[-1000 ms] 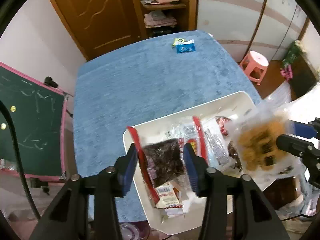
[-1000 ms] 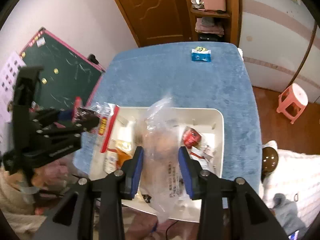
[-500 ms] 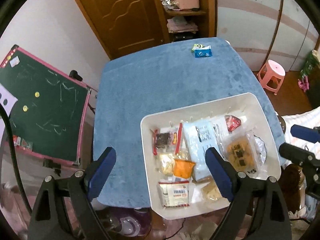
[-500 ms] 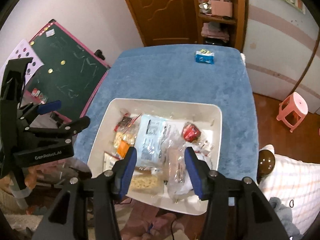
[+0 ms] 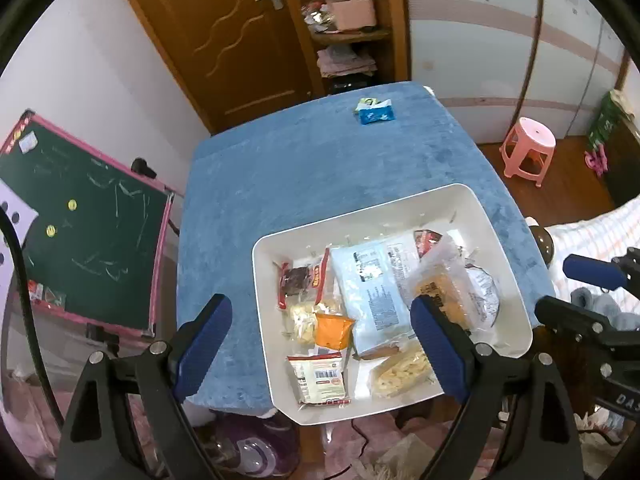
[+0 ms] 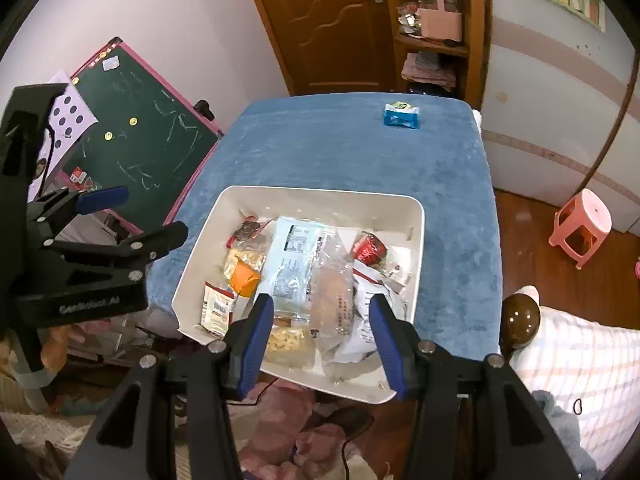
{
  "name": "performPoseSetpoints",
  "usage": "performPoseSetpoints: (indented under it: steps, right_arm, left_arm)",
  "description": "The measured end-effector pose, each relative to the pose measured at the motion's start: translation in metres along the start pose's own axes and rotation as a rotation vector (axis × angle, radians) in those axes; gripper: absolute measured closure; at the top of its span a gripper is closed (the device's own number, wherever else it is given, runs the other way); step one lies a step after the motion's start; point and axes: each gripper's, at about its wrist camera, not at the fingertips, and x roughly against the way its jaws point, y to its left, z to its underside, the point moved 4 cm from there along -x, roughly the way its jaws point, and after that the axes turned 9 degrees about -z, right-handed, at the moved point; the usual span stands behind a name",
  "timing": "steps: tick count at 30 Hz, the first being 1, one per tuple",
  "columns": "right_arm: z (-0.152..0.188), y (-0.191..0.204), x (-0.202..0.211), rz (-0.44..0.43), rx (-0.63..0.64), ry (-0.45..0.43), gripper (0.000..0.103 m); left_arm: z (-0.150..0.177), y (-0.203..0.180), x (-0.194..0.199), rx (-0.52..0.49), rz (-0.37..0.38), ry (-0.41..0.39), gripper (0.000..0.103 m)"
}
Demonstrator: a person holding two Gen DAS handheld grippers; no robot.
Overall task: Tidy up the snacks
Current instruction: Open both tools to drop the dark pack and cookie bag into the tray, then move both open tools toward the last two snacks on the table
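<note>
A white bin sits at the near edge of the blue table and holds several snack packs: a pale blue pack, an orange pack, a clear bag of brown snacks. A small blue packet lies at the table's far end. My left gripper is wide open and empty above the bin's near side. My right gripper is open and empty above the bin's near edge.
A green chalkboard with a pink frame stands left of the table. A pink stool stands on the floor to the right. A wooden door and shelf are beyond the table. Cloth and clutter lie below the table's near edge.
Both grippers let go of their snack bags into the bin, opened, and pulled up and back. The dark snack pack and the brown snack bag now lie in the bin.
</note>
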Motion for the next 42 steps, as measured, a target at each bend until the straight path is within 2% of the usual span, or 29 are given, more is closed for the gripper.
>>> performPoseSetpoints:
  steps: [6,12,21,27,34,39,42]
  right_arm:
    - [-0.001,-0.012,-0.001,-0.003,-0.027,-0.002,0.053]
    - [-0.008,-0.028,-0.013,-0.002,-0.063,0.015,0.053]
    - [-0.039,-0.067,-0.018,0.037,-0.127,0.008,0.053]
    - [-0.090,-0.100,-0.021,0.085,-0.134,0.006,0.053]
    - [-0.187,-0.142,-0.030,0.174,-0.090,-0.023,0.053]
    - [-0.258,-0.176,-0.055,0.144,-0.124,-0.028,0.053]
    - [-0.294,-0.200,-0.086,0.109,-0.141,-0.019,0.053]
  left_arm:
    - [-0.006,-0.008,0.012,-0.035,-0.010,-0.033,0.013]
    - [-0.025,-0.008,0.004,-0.053,-0.010,-0.029,0.013]
    - [-0.095,-0.014,-0.021,-0.079,0.006,-0.061,0.013]
    - [-0.158,-0.011,-0.045,-0.110,-0.027,-0.103,0.013]
    - [-0.249,-0.005,-0.096,-0.114,-0.006,-0.079,0.013]
    - [-0.323,-0.012,-0.141,-0.151,0.009,-0.062,0.013]
    - [-0.360,-0.025,-0.171,-0.196,0.041,-0.064,0.013]
